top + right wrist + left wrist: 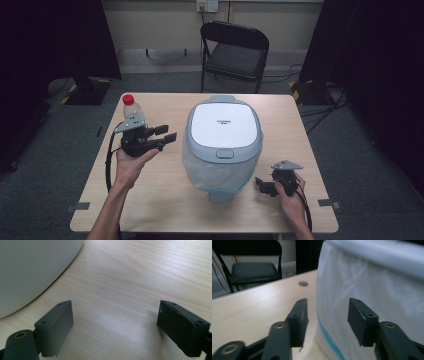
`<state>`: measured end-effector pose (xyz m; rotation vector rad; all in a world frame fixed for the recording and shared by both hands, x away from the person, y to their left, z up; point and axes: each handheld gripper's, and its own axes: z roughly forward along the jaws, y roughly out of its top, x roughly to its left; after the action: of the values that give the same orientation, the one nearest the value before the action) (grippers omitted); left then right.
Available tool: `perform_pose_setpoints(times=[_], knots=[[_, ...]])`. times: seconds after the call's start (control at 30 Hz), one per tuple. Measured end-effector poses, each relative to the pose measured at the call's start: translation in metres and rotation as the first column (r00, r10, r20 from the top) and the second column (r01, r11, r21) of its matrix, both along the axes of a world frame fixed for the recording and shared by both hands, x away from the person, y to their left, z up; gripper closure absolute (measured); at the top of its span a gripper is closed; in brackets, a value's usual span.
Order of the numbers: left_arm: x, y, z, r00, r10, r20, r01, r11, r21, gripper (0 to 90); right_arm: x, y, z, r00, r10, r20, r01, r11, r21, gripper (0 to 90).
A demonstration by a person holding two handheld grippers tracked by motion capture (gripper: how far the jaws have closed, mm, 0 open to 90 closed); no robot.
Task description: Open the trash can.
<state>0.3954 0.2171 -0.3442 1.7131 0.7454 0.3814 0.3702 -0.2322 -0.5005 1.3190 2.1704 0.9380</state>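
Dark-curtained room, folding chair [234, 50] behind a light wood tabletop [165, 200]. Lidded trash bin [223, 142] with a clear liner bag sits mid-tabletop, lid down; plastic bottle [132, 107] with a red cap stands at the far left, right behind your left tool [169, 136].

Your left tool is raised off the tabletop, jaws part-way apart with nothing between them, aimed at the bin's bagged side [372, 290]. Your right tool [261, 184] sits low beside the bin's front right, jaws spread wide, gripping nothing, bare wood under them [117, 322].

Likely step: getting at the bin. Steady it from both sides, and keep pads flat on the wall so the thin liner doesn't snag or tear.

Room: open wood in front of the bin and on your left. Right tool is near the front-right tabletop edge, so don't drift outward. Mind the bottle behind the left tool; it tips easily.
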Motion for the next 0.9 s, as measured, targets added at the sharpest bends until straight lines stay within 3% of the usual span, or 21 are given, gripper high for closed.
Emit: perform_pose_setpoints(times=[0.07, 0.23, 0.37, 0.4, 0.63, 0.67, 0.73, 0.77, 0.8, 0.87, 0.9], knots=[[-0.003, 0.001, 0.011, 0.9994, -0.026, 0.023, 0.026, 0.9992, -0.031, 69.0, 0.000, 0.000, 0.000, 1.0000, 0.000, 0.000, 0.000, 1.0000, 0.000, 12.3], [-0.010, -0.001, 0.031, 0.9967, -0.051, 0.064, 0.055, 0.9958, -0.073, 90.0, 0.000, 0.000, 0.000, 1.0000, 0.000, 0.000, 0.000, 1.0000, 0.001, 12.3], [-0.015, -0.006, 0.041, 0.9932, -0.079, 0.086, 0.084, 0.9947, -0.059, 90.0, 0.000, 0.000, 0.000, 1.0000, 0.000, 0.000, 0.000, 1.0000, 0.000, 12.3], [-0.020, -0.011, 0.046, 0.9898, -0.106, 0.095, 0.112, 0.9916, -0.064, 90.0, 0.000, 0.000, 0.000, 1.0000, 0.000, 0.000, 0.000, 1.0000, 0.000, 12.3], [-0.033, -0.025, 0.057, 0.9789, -0.164, 0.122, 0.173, 0.9825, -0.068, 90.0, 0.000, 0.000, 0.000, 1.0000, 0.000, 0.000, 0.000, 1.0000, 0.001, 12.3], [-0.036, -0.031, 0.059, 0.9741, -0.192, 0.119, 0.202, 0.9762, -0.078, 90.0, 0.000, 0.000, 0.000, 1.0000, 0.000, 0.000, 0.000, 1.0000, 0.000, 12.3], [-0.037, -0.035, 0.060, 0.9716, -0.203, 0.122, 0.213, 0.9738, -0.079, 90.0, 0.000, 0.000, 0.000, 1.0000, 0.000, 0.000, 0.000, 1.0000, 0.000, 12.3], [-0.039, -0.042, 0.060, 0.9652, -0.231, 0.122, 0.242, 0.9664, -0.085, 90.0, 0.000, 0.000, 0.000, 1.0000, 0.000, 0.000, 0.000, 1.0000, 0.001, 12.3], [-0.039, -0.042, 0.060, 0.9652, -0.231, 0.122, 0.242, 0.9664, -0.085, 90.0, 0.000, 0.000, 0.000, 1.0000, 0.000, 0.000, 0.000, 1.0000, 0.001, 12.3], [-0.041, -0.050, 0.060, 0.9597, -0.255, 0.118, 0.267, 0.9589, -0.097, 90.0, 0.000, 0.000, 0.000, 1.0000, 0.000, 0.000, 0.000, 1.0000, 0.001, 12.3], [-0.041, -0.055, 0.061, 0.9532, -0.282, 0.110, 0.293, 0.9505, -0.103, 90.0, 0.000, 0.000, 0.000, 1.0000, 0.000, 0.000, 0.000, 1.0000, 0.001, 12.3]])
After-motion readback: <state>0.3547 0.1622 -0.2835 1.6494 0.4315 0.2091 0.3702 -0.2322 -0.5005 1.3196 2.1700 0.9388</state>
